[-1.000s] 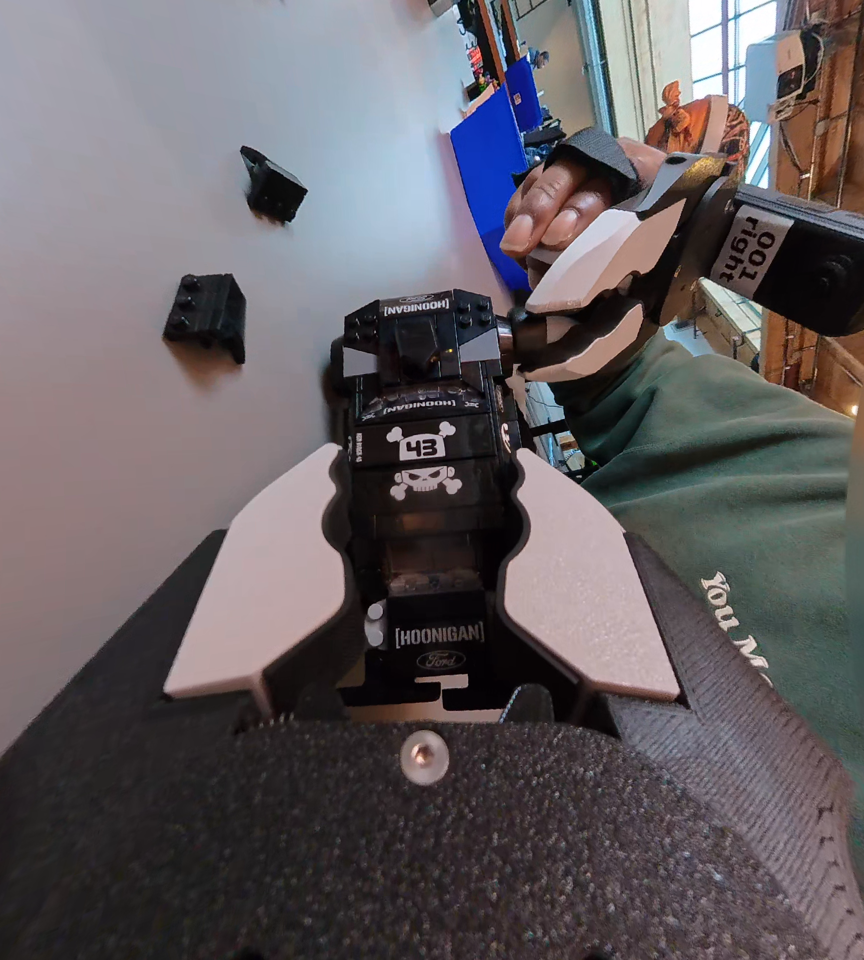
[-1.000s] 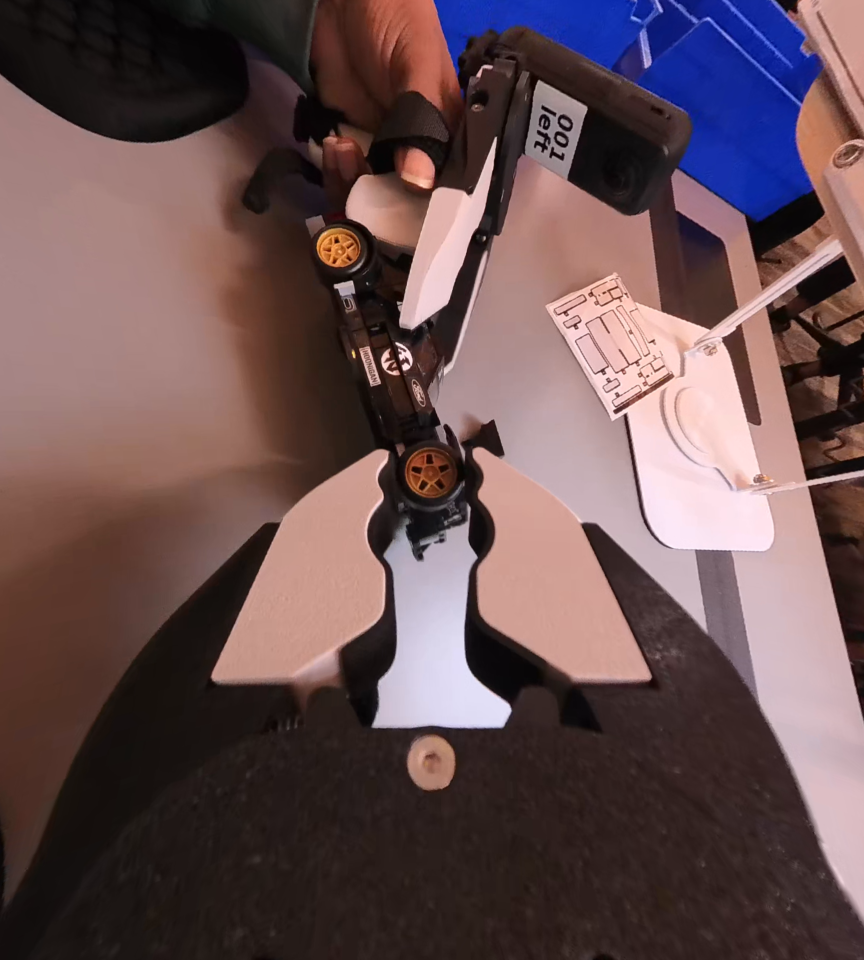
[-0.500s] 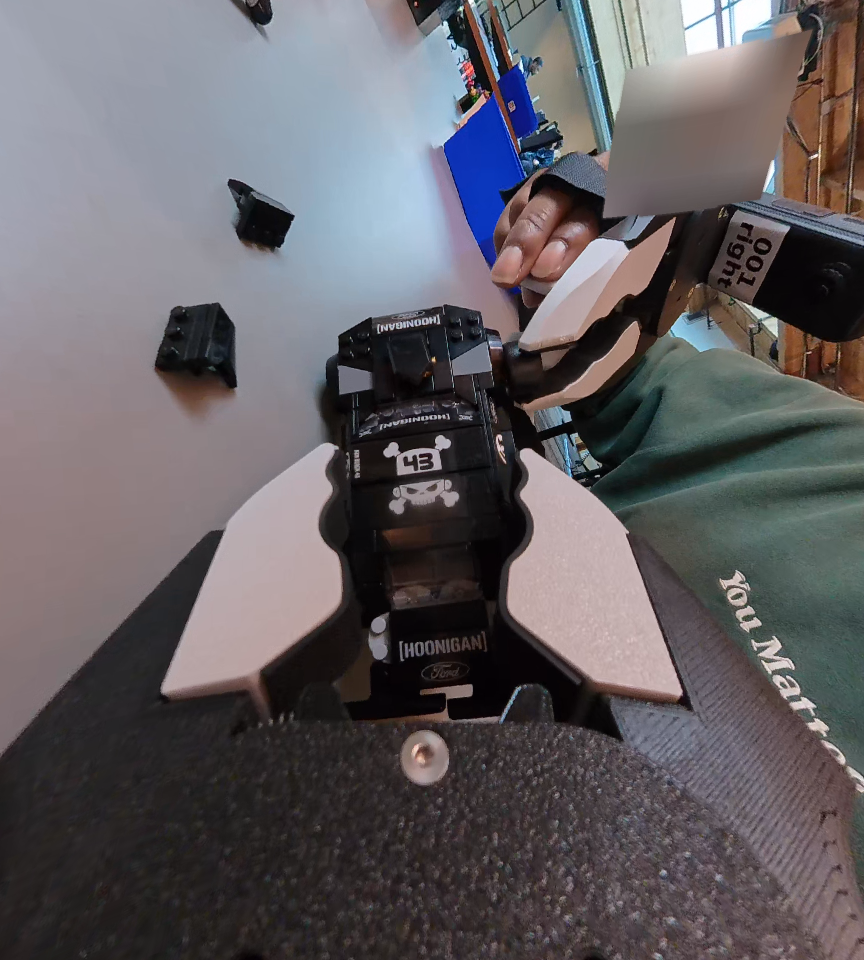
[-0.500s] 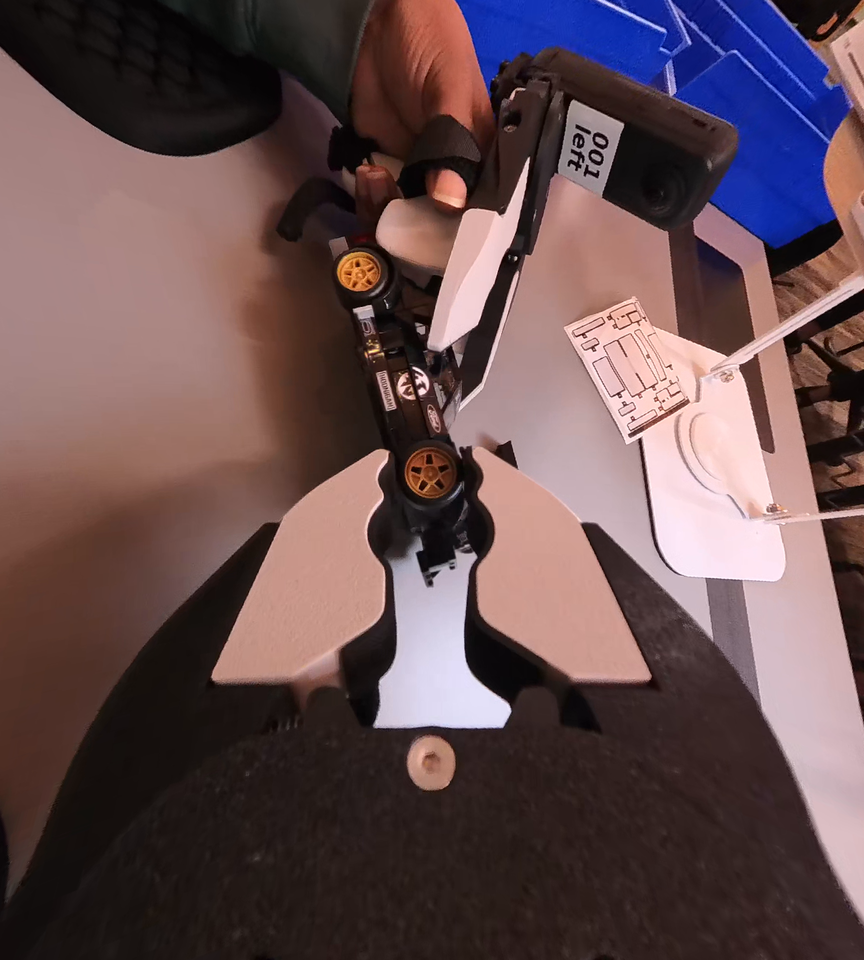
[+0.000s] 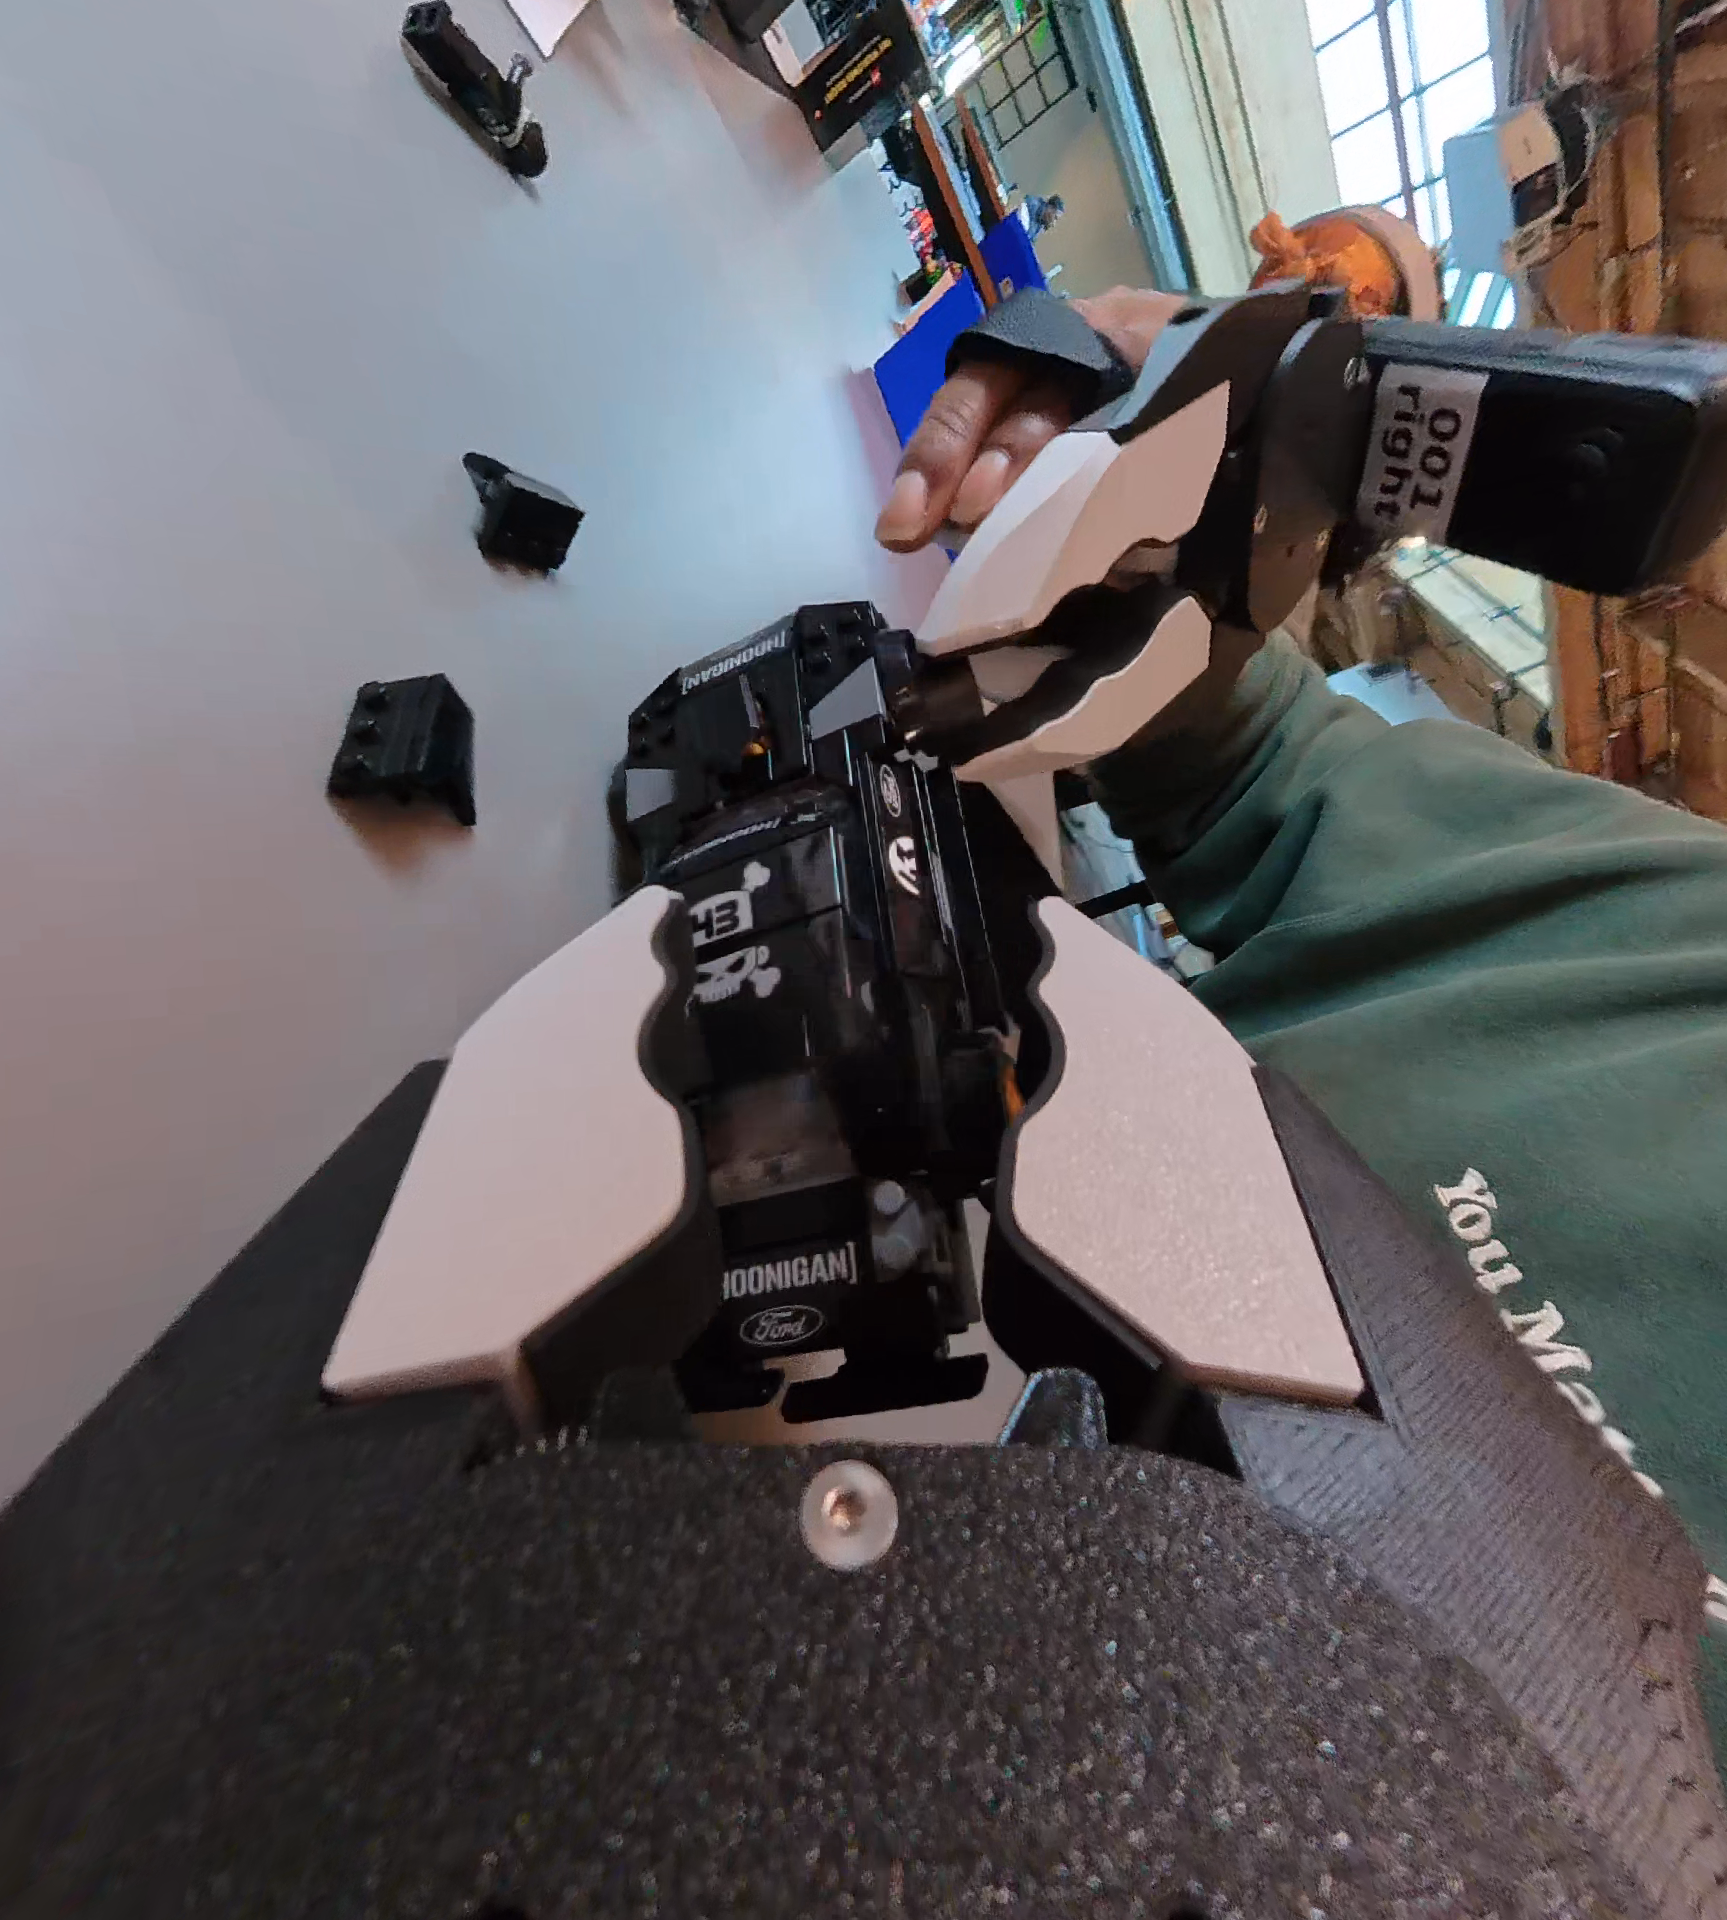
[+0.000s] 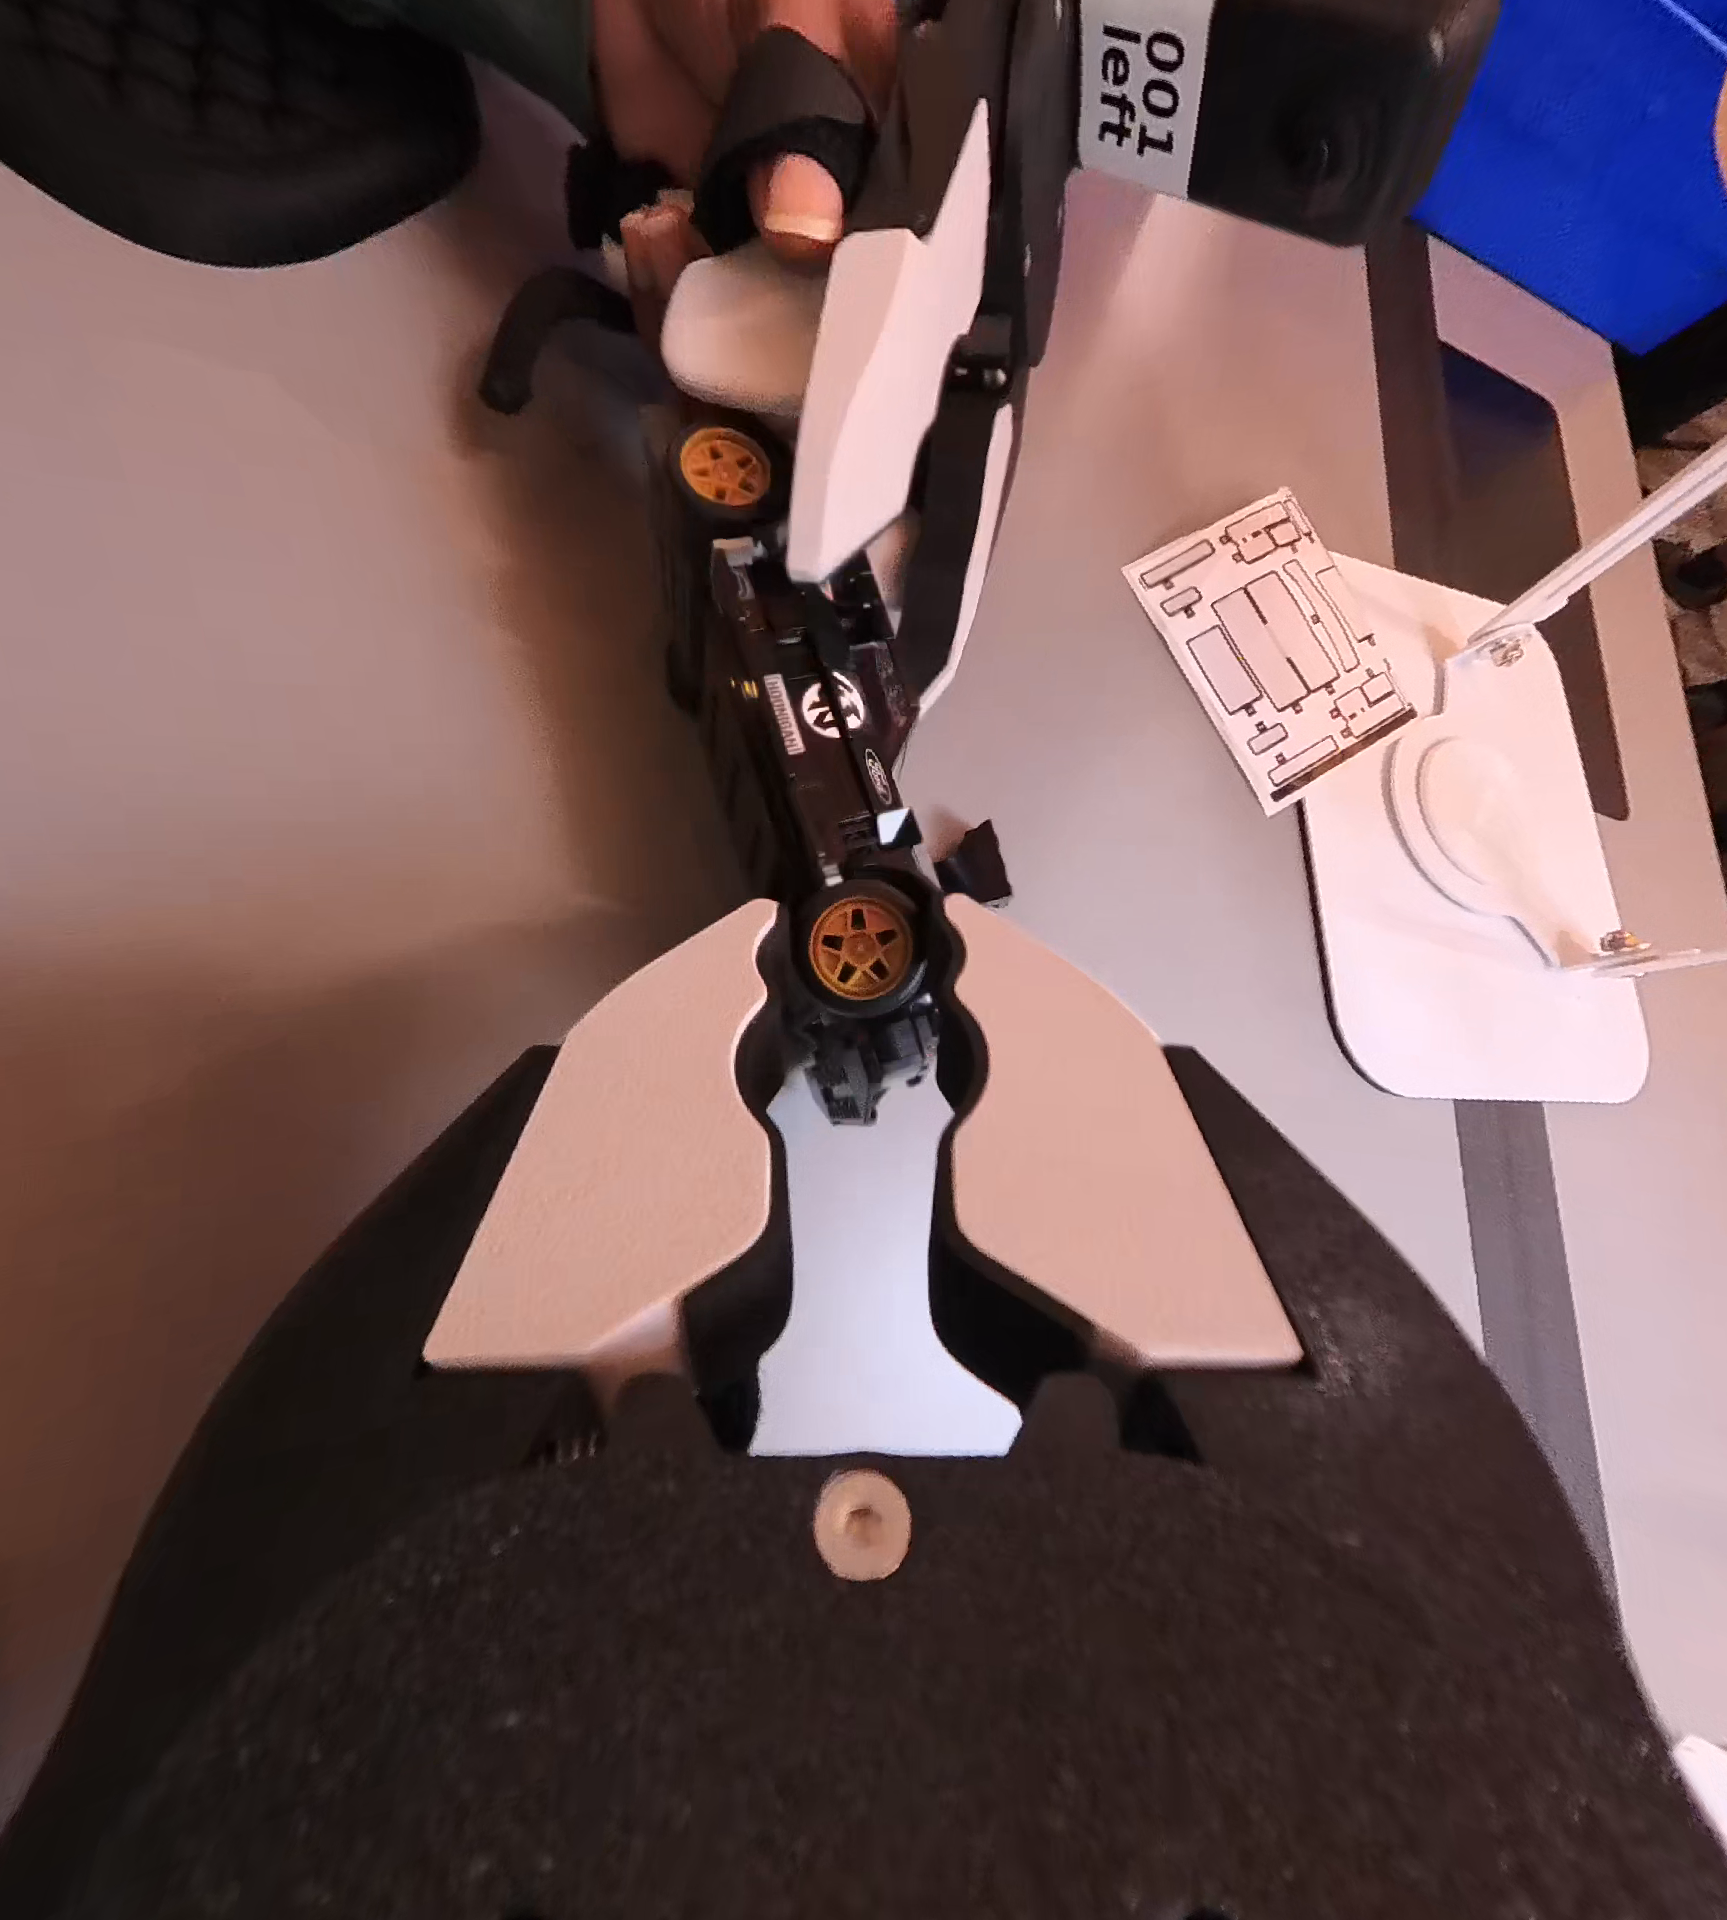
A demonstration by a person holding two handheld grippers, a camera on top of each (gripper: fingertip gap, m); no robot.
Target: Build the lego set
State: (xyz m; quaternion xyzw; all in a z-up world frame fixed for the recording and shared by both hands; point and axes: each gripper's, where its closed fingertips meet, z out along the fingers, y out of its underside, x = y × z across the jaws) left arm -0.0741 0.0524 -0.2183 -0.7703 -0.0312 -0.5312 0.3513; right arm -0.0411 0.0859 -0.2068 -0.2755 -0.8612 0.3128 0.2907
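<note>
A black lego car (image 5: 786, 727) with white skull stickers is held off the table. My left gripper (image 5: 854, 914) is shut on the car's body, roof towards the camera. My right gripper (image 5: 942, 701) comes in from the upper right and is shut on a wheel (image 5: 926, 691) at the car's far end. In the right wrist view the right gripper (image 6: 859, 925) clasps the gold-rimmed wheel (image 6: 859, 951) in its finger notches. The left gripper (image 6: 869, 623) holds the car (image 6: 817, 748) farther along, near a second gold wheel (image 6: 724, 473).
Loose black lego pieces (image 5: 407, 748) (image 5: 526, 520) lie on the grey table (image 5: 163, 364), another part (image 5: 474, 83) farther off. A small black piece (image 6: 978, 857), a sticker sheet (image 6: 1264, 644), a white stand base (image 6: 1461, 935) and blue bins (image 6: 1565, 156) are to the right. About 6 cm separates my left fingertips from my right. From the left gripper's tips to the small black piece (image 6: 978, 857) is close to 5 cm. The left camera catches it too, in the left wrist view (image 5: 425, 763).
The car has rolled in the left gripper, so its side now shows beside the roof. The two grippers have come closer together. Both grips have held.
</note>
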